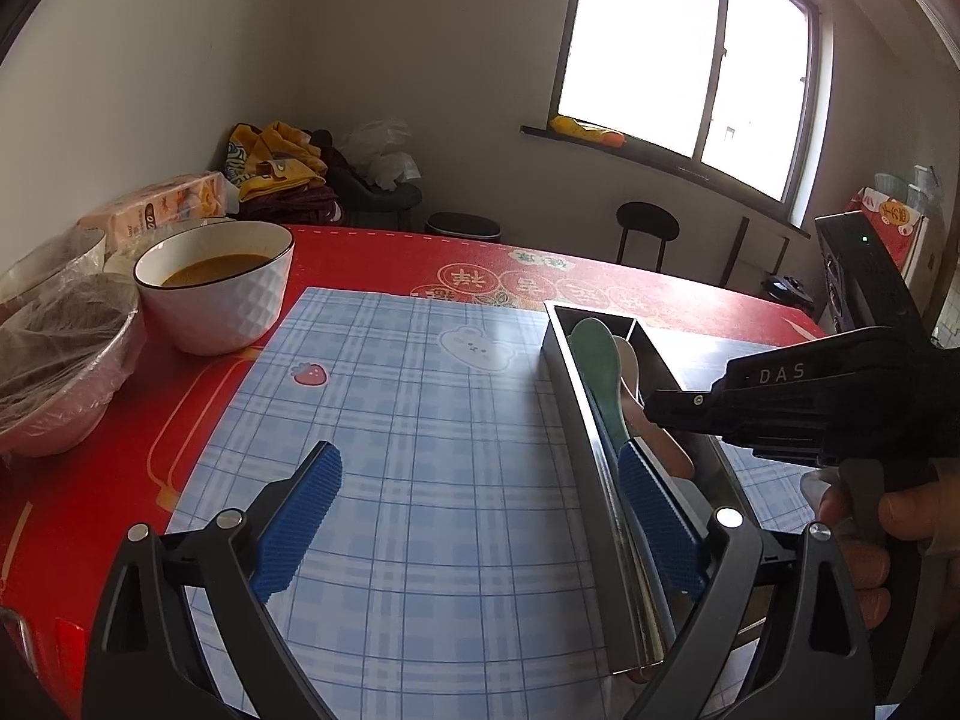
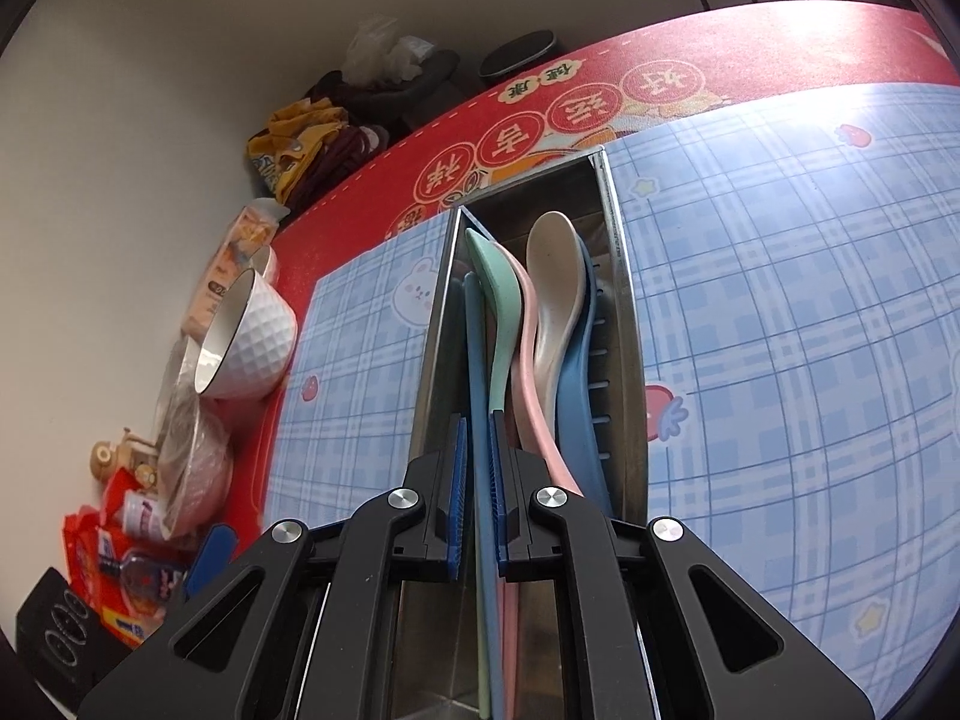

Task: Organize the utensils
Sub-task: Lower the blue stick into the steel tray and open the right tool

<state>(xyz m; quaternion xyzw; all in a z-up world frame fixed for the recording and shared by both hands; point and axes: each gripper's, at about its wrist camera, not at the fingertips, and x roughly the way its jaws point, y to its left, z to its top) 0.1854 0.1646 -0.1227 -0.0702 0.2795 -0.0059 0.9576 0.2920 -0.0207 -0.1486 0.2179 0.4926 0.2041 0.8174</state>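
A long open metal box [image 2: 624, 300] lies on the blue plaid mat [image 1: 420, 420]. In it lie a green spoon [image 2: 498, 300], a pink spoon [image 2: 525, 348], a beige spoon [image 2: 555, 276] and a wider blue utensil [image 2: 579, 390]. My right gripper [image 2: 479, 480] reaches down into the box's left side, shut on a thin blue utensil handle [image 2: 477, 348] that runs between its pads. In the left wrist view the box [image 1: 591, 450] sits to the right, and a hand [image 1: 858, 510] holds the right gripper. My left gripper [image 1: 478, 453] is open and empty. Its right finger [image 1: 654, 516] hangs over the box and its left finger [image 1: 306, 516] over the mat.
A white bowl of brown soup [image 1: 216, 282] and film-covered bowls [image 1: 54, 372] stand at the left on the red tablecloth [image 1: 390, 246], with tissue packs [image 1: 162, 204] behind. Snack packets [image 2: 102, 570] lie at the near left. A stool [image 1: 648, 228] stands beyond the table.
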